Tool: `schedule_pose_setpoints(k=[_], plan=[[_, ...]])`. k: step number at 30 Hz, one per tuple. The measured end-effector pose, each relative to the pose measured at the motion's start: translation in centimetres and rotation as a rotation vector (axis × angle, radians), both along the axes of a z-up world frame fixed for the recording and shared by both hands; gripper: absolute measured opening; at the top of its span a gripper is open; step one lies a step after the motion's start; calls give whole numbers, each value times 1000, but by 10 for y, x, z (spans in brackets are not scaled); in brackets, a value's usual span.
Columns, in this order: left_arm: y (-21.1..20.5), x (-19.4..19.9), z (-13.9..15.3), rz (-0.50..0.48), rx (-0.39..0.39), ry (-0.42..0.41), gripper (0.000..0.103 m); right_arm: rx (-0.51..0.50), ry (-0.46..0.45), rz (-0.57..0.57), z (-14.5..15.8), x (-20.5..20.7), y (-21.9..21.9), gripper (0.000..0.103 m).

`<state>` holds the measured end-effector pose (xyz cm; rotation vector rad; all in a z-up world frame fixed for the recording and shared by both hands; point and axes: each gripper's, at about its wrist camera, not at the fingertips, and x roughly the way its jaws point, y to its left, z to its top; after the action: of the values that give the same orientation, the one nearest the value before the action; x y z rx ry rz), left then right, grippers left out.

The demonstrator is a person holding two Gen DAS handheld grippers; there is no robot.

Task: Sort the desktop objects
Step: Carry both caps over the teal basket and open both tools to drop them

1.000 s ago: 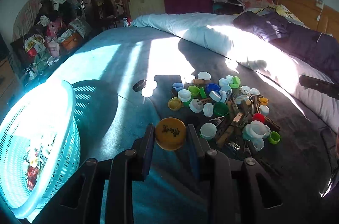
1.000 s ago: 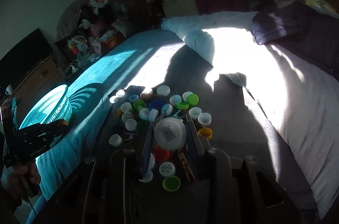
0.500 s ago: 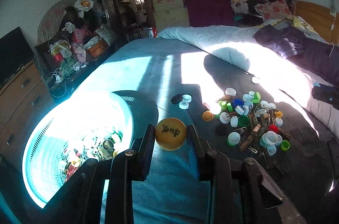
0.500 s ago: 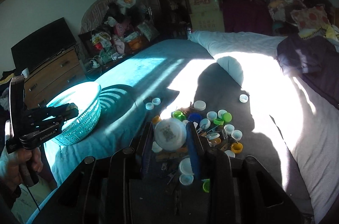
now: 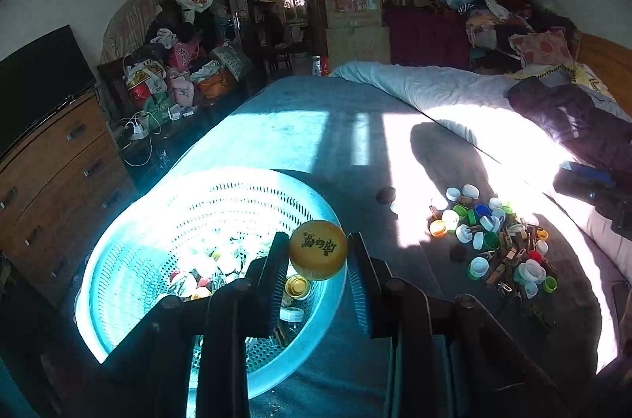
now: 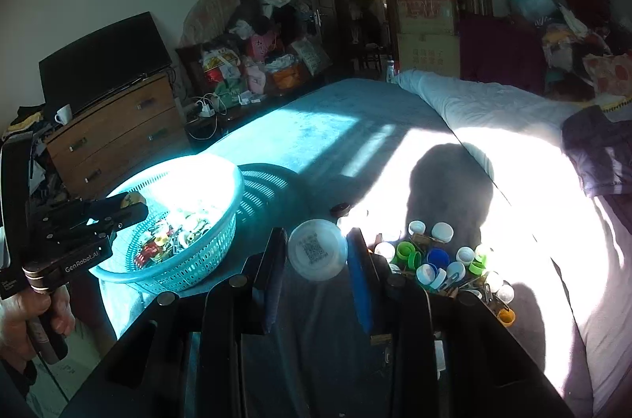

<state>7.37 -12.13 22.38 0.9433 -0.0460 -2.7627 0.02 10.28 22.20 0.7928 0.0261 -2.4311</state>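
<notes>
A: Our left tool (image 5: 318, 250) pinches the yellow cap (image 5: 318, 249) by its rim, flat face towards the camera, right above the near rim of the basket (image 5: 118, 248). We hold it there, I'd say, so it falls among the caps already inside when the fingers part.

B: And our right tool (image 6: 317, 256) is clamped on the white cap (image 6: 317, 255) the same way, above the bed (image 6: 316, 125) between the basket and the pile of caps and clothes pegs (image 6: 446, 266).

A: Why edge-on?

B: Likely because the two fingers close more surely on a cap's sides than on its slick face.

A: The basket sits at the bed's left edge, the pile nearer the quilt (image 6: 493, 117), so each trip is short.

B: Plenty remains in that pile; we judge the sorting partway done.
</notes>
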Motion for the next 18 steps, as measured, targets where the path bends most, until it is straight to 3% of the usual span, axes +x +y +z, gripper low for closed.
schedule_pose_setpoints(k=[18], plan=[[-97,11,6,115,35,4,31,29,15,152,28,-4,-139,30]])
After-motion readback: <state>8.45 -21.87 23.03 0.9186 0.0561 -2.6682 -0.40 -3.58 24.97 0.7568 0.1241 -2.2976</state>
